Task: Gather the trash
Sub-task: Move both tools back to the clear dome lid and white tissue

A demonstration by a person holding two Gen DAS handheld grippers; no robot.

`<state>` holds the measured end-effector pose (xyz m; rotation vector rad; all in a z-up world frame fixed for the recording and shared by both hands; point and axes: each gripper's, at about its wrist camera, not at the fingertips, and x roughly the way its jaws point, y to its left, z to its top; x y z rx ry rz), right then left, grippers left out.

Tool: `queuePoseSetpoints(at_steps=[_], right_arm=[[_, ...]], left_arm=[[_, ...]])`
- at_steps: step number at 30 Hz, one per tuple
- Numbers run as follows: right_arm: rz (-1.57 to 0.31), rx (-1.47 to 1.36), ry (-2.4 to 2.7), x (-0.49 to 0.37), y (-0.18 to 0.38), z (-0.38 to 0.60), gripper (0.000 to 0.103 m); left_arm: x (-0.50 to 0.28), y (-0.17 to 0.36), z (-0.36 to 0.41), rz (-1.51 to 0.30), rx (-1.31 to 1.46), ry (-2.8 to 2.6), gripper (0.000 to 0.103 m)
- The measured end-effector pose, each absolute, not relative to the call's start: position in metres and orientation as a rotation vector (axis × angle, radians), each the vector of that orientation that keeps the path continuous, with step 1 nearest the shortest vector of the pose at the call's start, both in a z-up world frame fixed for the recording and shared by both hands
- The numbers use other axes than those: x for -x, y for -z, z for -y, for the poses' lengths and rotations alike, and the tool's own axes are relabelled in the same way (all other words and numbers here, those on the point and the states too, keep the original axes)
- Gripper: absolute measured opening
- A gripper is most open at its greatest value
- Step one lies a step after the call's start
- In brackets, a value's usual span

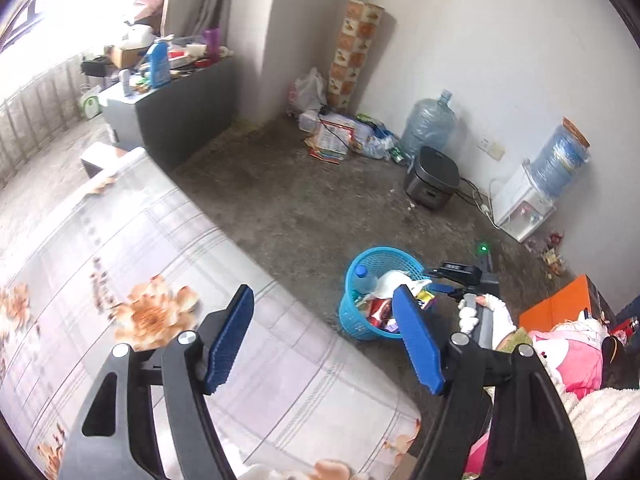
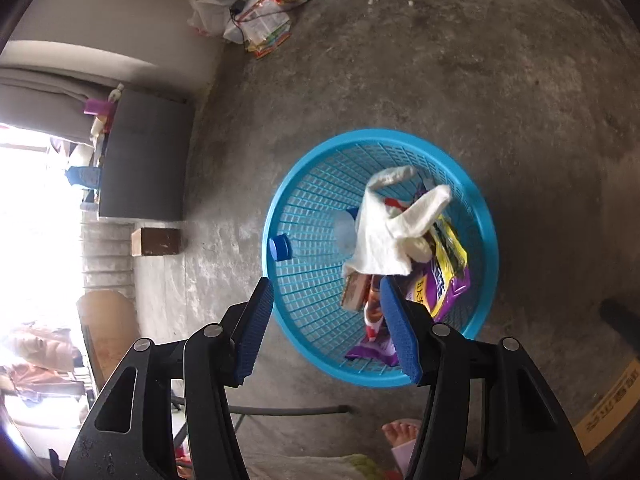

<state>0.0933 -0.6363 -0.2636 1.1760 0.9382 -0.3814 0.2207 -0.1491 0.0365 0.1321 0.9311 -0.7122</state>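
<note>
Right tool (image 2: 326, 320) open, empty, directly above basket (image 2: 280, 200); tissue (image 2: 384, 240) inside. Left tool (image 1: 324, 332) open over bed (image 1: 160, 240), farther off.

Readable markings:

- Purple snack wrapper (image 2: 442, 286), in the blue basket (image 2: 486, 216) at about 4 o'clock of its bowl: white Chinese characters on the purple face, blurred; one looks like "大", the rest cannot be made out.
- Cardboard box (image 2: 608, 412), at 4 o'clock of the right wrist view's edge: a row of dark printed characters on a yellow band, seen sideways and too small to read.
- Papers and packets (image 1: 332, 136) on the floor by the far wall: print visible, none legible.
</note>
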Motion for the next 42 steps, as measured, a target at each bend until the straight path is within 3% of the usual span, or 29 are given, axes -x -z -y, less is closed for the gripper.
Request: queuePoseSetpoints(at_steps=[11, 19, 30, 36, 42], right_arm=[[-0.728, -0.997, 0.17, -0.084, 0.126, 0.581, 0.054], [-0.826, -0.783, -0.279, -0.084, 0.066, 0.438, 0.054], [-1.032, -0.518, -0.531, -0.113, 0.076, 0.279, 0.05], [-1.103, -0.493, -0.508, -0.131, 0.082, 0.257, 0.041], [-1.123, -0.448, -0.498, -0.128, 0.079, 0.25, 0.024]], left_arm=[[-0.201, -0.059, 0.005, -0.786, 0.028, 0.467, 0.073], [-0.152, -0.024, -0.063, -0.818, 0.13, 0.391, 0.073], [-0.09, 0.023, -0.074, -0.843, 0.216, 0.576, 0.076], [-0.088, 0.053, -0.063, -0.879, 0.178, 0.553, 0.076], [-0.094, 0.068, -0.043, -0.846, 0.003, 0.485, 0.077]])
